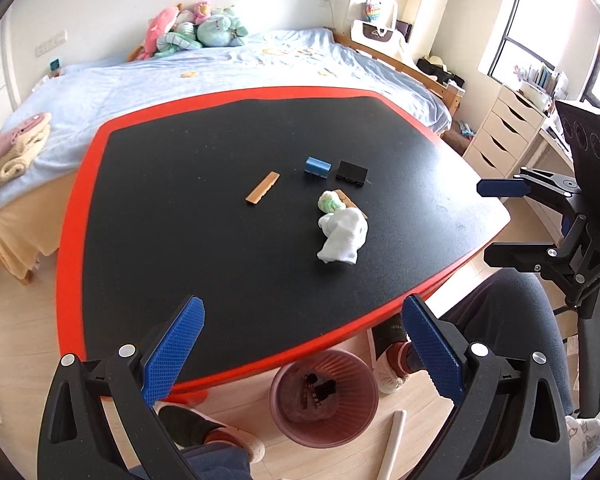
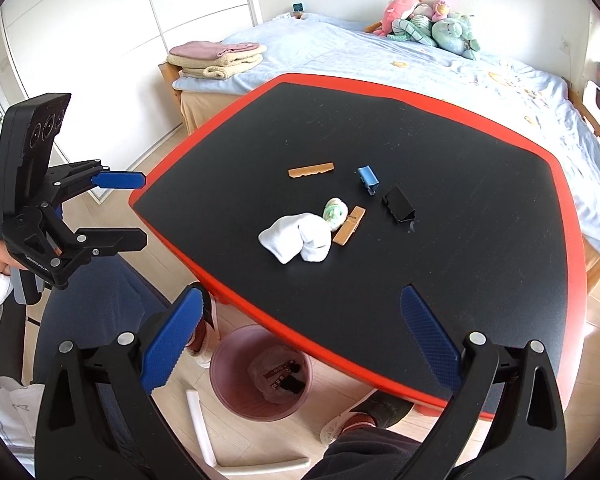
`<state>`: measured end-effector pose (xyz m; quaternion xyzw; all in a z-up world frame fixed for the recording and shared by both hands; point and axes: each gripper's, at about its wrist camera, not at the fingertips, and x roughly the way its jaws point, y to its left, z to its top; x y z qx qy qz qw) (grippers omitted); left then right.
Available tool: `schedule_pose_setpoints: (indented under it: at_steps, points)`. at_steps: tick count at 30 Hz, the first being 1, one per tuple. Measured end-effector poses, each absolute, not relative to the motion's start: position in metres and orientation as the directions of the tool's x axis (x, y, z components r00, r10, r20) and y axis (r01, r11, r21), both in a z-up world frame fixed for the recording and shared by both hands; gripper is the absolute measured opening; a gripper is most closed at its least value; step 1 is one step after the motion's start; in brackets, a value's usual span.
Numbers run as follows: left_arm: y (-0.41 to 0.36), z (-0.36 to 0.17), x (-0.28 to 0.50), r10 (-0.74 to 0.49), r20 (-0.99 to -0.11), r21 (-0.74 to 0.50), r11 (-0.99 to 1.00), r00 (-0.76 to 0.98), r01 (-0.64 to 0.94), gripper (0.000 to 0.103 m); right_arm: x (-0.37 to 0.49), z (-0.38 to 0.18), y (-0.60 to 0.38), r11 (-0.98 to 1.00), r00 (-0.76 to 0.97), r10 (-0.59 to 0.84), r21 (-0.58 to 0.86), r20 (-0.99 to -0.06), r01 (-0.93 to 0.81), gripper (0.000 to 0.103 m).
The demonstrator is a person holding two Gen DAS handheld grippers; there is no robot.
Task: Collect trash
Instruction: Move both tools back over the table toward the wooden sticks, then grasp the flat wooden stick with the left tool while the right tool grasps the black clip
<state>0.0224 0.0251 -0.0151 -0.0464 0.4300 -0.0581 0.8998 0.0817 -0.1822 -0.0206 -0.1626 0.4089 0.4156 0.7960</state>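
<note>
On the black table with a red rim (image 1: 76, 208) (image 2: 164, 188) lie a crumpled white tissue (image 1: 342, 236) (image 2: 296, 238), a green-white paper ball (image 1: 330, 202) (image 2: 335, 210), two tan clothespin halves (image 1: 262, 187) (image 2: 311, 170) (image 2: 350, 226), a blue binder clip (image 1: 318, 167) (image 2: 368, 179) and a black binder clip (image 1: 352, 172) (image 2: 398, 205). A pink waste bin (image 1: 324, 400) (image 2: 262, 374) stands on the floor under the near edge, with scraps inside. My left gripper (image 1: 302, 344) (image 2: 134, 210) is open and empty above the near edge. My right gripper (image 2: 300, 340) (image 1: 496, 224) is open and empty.
A bed with a blue cover (image 1: 220, 72) (image 2: 460, 76), plush toys and folded towels (image 2: 216, 58) stands behind the table. White drawers (image 1: 500, 136) are at the right. The person's knees, shoes (image 2: 360, 416) and white tubes (image 2: 198, 428) are on the floor by the bin.
</note>
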Motion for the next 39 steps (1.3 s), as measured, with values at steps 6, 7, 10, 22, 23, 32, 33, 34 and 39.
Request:
schedule_pose_setpoints:
  at_steps: [6, 7, 10, 22, 23, 32, 33, 34, 39]
  points:
    - [0.029, -0.014, 0.058, -0.133, -0.765, -0.091, 0.991, 0.631, 0.099, 0.095, 0.119, -0.025, -0.172, 0.605, 0.340, 0.497, 0.038, -0.798, -0.795, 0.098]
    - [0.030, -0.015, 0.066, -0.132, -0.767, -0.086, 0.991, 0.628, 0.103, 0.095, 0.126, -0.027, -0.170, 0.606, 0.344, 0.486, 0.026, -0.804, -0.795, 0.098]
    - [0.034, -0.017, 0.086, -0.137, -0.773, -0.082, 0.990, 0.619, 0.117, 0.095, 0.145, -0.035, -0.164, 0.604, 0.334, 0.467, 0.020, -0.819, -0.796, 0.098]
    - [0.044, -0.047, 0.159, -0.144, -0.835, -0.072, 0.985, 0.532, 0.154, 0.095, 0.216, -0.066, -0.144, 0.604, 0.309, 0.415, 0.005, -0.856, -0.797, 0.098]
    - [0.044, -0.050, 0.164, -0.147, -0.839, -0.073, 0.985, 0.524, 0.159, 0.095, 0.220, -0.068, -0.142, 0.603, 0.307, 0.412, 0.004, -0.858, -0.797, 0.098]
    - [0.045, -0.074, 0.192, -0.176, -0.861, -0.084, 0.975, 0.477, 0.207, 0.095, 0.245, -0.092, -0.127, 0.578, 0.273, 0.402, 0.011, -0.874, -0.816, 0.088]
    - [0.045, -0.076, 0.194, -0.174, -0.863, -0.082, 0.974, 0.474, 0.209, 0.095, 0.247, -0.095, -0.126, 0.575, 0.269, 0.398, 0.010, -0.877, -0.818, 0.082]
    - [0.045, -0.079, 0.195, -0.175, -0.865, -0.082, 0.974, 0.471, 0.211, 0.095, 0.249, -0.097, -0.125, 0.572, 0.264, 0.394, 0.010, -0.880, -0.821, 0.080]
    - [0.044, -0.089, 0.198, -0.174, -0.876, -0.081, 0.973, 0.449, 0.218, 0.071, 0.252, -0.104, -0.120, 0.557, 0.247, 0.395, 0.016, -0.885, -0.830, 0.060]
